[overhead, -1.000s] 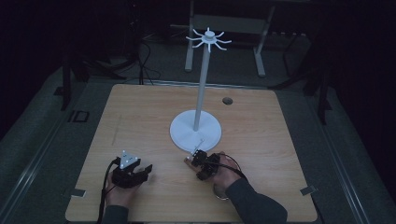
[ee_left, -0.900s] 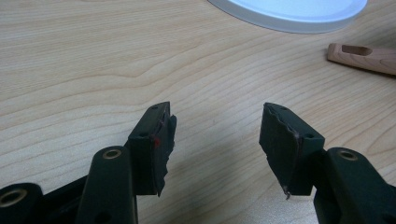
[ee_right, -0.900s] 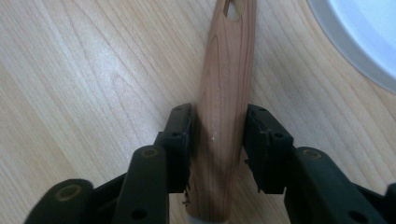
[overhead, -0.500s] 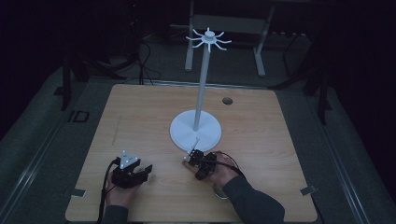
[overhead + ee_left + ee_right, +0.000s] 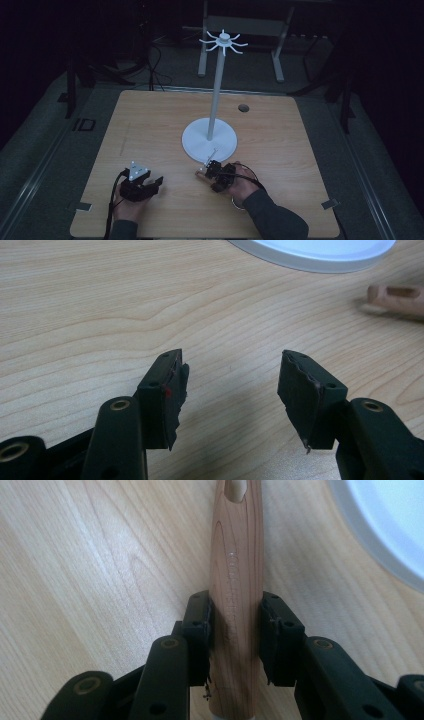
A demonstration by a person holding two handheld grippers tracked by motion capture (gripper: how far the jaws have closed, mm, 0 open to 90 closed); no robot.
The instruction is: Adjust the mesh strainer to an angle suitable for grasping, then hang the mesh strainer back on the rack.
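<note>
Between the pads of your right gripper (image 5: 234,630) sits a smooth wooden handle (image 5: 236,575), pale reddish with long straight grain and a notch or hole at its far end near the top of the right gripper view; the black jaws are clamped on its sides. Seen from the high view, that gripper (image 5: 214,170) lies low and right of centre, and the handle's tip (image 5: 200,174) pokes out to its left, just above the bench (image 5: 150,125).

Your left gripper (image 5: 230,385) has its jaws spread wide with nothing between them, only bare wood grain; its dark pads look rough and frayed at the edges. It rests at the lower left of the high view (image 5: 150,185), with a grey three-cornered plate on top.

Your bench is light wood-grain board, matt, with a small dark round hole (image 5: 243,108) toward the upper right. Around it the floor is dark grey and the room is dim, with cables and a metal frame (image 5: 240,30) at the top.

At mid-frame stands a white stand (image 5: 215,100): a flat round base, a slim upright pole and a crown of curved hooks on top. Its base edge lies just beside your right gripper, and shows in the upper right corner of the right gripper view (image 5: 385,525).
</note>
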